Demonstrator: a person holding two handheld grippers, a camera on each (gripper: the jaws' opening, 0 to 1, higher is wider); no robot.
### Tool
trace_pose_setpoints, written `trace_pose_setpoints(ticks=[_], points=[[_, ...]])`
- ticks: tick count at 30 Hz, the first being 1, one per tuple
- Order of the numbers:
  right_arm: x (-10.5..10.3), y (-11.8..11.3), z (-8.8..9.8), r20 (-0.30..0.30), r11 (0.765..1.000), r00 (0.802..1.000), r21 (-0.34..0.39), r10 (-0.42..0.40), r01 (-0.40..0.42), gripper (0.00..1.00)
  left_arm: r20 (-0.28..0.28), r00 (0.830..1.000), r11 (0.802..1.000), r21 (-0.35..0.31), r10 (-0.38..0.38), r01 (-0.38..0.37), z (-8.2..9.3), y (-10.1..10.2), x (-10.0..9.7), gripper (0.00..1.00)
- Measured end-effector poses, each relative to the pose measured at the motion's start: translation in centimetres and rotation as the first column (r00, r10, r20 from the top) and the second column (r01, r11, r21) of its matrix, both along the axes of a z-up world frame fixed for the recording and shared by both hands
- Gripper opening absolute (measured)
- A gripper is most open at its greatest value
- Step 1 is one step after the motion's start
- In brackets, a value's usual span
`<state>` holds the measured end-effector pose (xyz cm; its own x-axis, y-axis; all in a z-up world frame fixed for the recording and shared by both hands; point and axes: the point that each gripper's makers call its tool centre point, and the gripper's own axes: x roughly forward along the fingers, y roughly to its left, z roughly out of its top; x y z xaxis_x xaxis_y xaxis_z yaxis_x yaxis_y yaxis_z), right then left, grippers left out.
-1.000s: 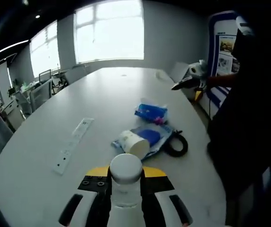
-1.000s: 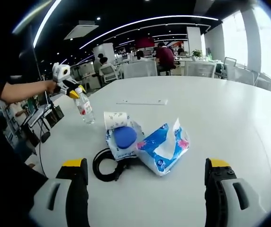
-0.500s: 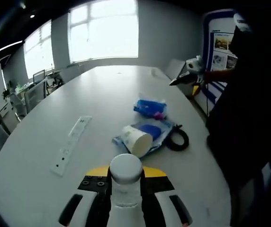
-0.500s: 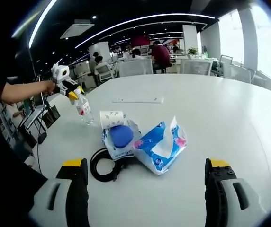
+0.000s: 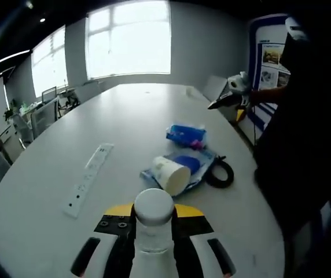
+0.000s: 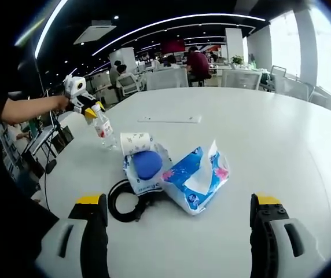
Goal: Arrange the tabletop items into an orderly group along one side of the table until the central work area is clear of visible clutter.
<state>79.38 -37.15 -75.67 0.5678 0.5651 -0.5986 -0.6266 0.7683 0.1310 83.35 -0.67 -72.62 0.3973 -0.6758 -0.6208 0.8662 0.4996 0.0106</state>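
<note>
My left gripper is shut on a clear water bottle, whose white cap sits between the jaws. In the right gripper view that bottle hangs tilted from the left gripper at the table's left edge. Beside it lie a white paper roll, a blue-topped packet, a blue tissue pack and a black cable coil. My right gripper is open, its jaws wide apart in front of this pile. The left gripper view has the roll, the tissue pack and the right gripper.
A white power strip lies flat on the white oval table, also visible as the power strip beyond the pile. A person in dark clothes stands at the table's edge. Office chairs and seated people fill the background.
Both views have shifted slightly with the hands. The left gripper still holds the bottle near the pile, and the right gripper stays open. The items on the table have not moved.
</note>
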Motion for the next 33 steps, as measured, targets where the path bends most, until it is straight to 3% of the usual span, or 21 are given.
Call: trace_pose_setpoints(ticks=[7,19,28,33], points=[[-0.2,0.1,-0.5,-0.014,1.000,1.000,0.006,0.006,-0.006,0.99,-0.014,1.000,1.000,0.012,0.005,-0.005,0.0,0.8,-0.4,0.22],[-0.2,0.2,-0.3,-0.008,1.000,1.000,0.010,0.010,-0.010,0.99,-0.013,1.000,1.000,0.011,0.008,-0.008,-0.1,0.6,-0.5,0.23],[-0.3,0.5,-0.3,-0.006,1.000,1.000,0.019,0.021,-0.021,0.99,0.001,0.997,0.997,0.039,0.071,-0.071,0.2,1.5,-0.4,0.28],[-0.2,0.7,-0.2,-0.004,0.999,0.999,0.025,0.039,-0.039,0.99,0.009,0.990,0.990,-0.005,0.142,-0.142,1.3,2.4,-0.5,0.31]])
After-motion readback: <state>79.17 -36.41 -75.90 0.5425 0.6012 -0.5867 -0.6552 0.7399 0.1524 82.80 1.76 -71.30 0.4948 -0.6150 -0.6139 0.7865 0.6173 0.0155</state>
